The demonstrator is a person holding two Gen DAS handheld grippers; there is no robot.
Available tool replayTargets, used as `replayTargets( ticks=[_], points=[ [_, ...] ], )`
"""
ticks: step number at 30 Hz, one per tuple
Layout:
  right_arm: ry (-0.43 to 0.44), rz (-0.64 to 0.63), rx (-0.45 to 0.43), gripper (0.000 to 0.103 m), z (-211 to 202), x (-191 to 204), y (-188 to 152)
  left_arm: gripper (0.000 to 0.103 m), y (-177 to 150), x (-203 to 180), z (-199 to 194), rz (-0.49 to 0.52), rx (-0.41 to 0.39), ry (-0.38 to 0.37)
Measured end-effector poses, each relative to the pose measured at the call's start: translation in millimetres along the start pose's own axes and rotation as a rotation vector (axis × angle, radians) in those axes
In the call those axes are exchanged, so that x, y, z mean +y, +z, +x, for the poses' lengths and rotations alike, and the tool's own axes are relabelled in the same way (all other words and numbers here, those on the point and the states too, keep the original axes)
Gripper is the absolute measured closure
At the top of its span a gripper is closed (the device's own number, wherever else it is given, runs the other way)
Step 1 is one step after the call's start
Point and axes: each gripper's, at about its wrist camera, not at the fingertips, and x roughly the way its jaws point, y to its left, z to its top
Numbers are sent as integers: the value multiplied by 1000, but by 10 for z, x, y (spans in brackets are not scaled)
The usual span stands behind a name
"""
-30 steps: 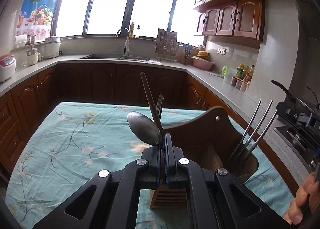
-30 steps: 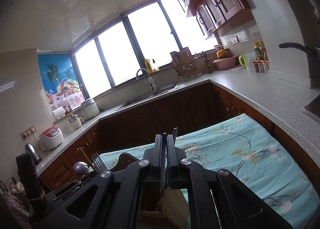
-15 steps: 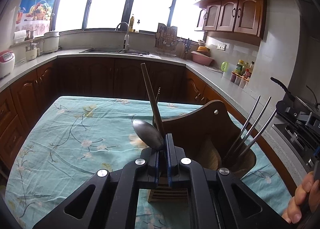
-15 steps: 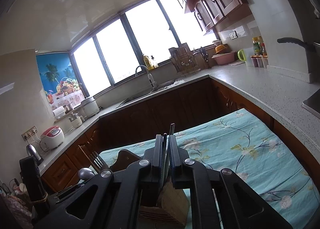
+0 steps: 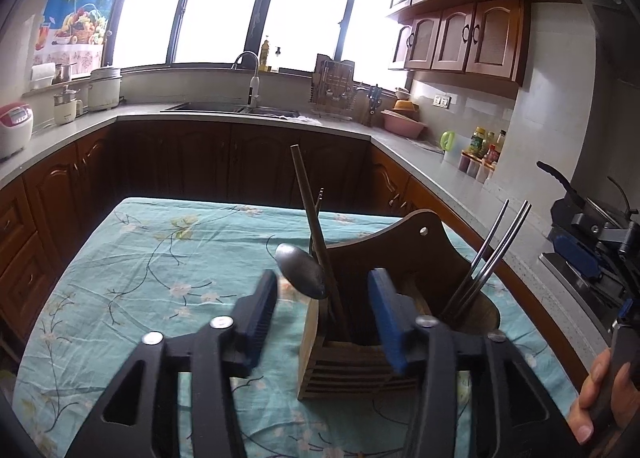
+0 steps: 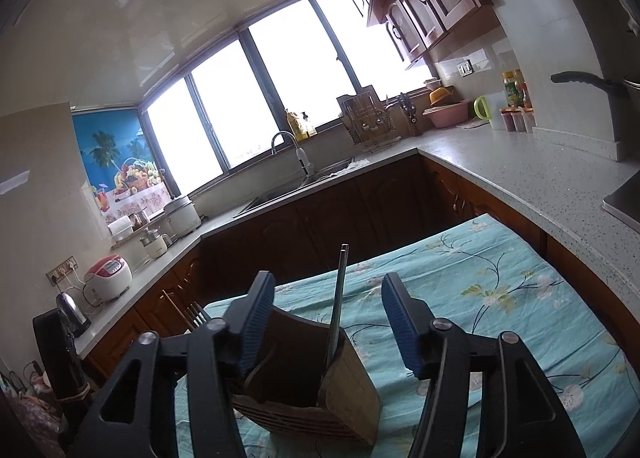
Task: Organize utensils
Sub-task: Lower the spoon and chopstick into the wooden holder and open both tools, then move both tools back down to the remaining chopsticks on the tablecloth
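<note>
Holder [image 5: 384, 298], wooden, upright on tablecloth [image 5: 160, 258]: spoon [image 5: 300, 270] and chopsticks [image 5: 488, 258] stand inside, so I spread left gripper [image 5: 322, 318] and right gripper [image 6: 328, 326], both opening, clasping nothing.

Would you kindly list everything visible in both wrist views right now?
Utensil holder: one, brown wood, on tablecloth.
Spoon: one, steel, in holder.
Dark chopsticks: count unclear, holder's left compartment.
Metal chopsticks: count unclear, silver, holder's right compartment.
Fork: one, steel, behind holder's back.
Tablecloth: one, teal floral.
Rice cooker: one, red-white, counter.
Left tool: jaws opening, gripping nothing.
Right tool: jaws opening, around a metal chopstick.
Hand: one, lower right.
</note>
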Motion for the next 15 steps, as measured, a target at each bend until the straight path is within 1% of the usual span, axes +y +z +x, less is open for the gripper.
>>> replayTargets(
  ticks=[1,2,3,4,5,7,9,15],
  points=[
    [4,5,1,31,-12,-6,-6,29,-10,13,-38,-6,-1,2],
    [8,9,2,20,-20,-11,-9,23,-20,28,-77,-13,-4,9],
    [16,12,3,15,-39,-16,-17,19,-31,34,-113,-19,-8,13],
    [18,14,4,14,-62,-19,-26,19,-44,55,-145,-25,-9,9],
    [21,14,7,12,-85,-18,-34,19,-65,79,-195,-33,-4,5],
    [22,18,12,7,-149,-26,-63,15,-111,123,-270,-52,9,4],
    [21,21,17,4,-221,-38,-100,15,-151,165,-353,-66,18,2],
    [9,42,52,3,-434,-92,-251,15,-336,258,-593,-108,72,20]
  ],
)
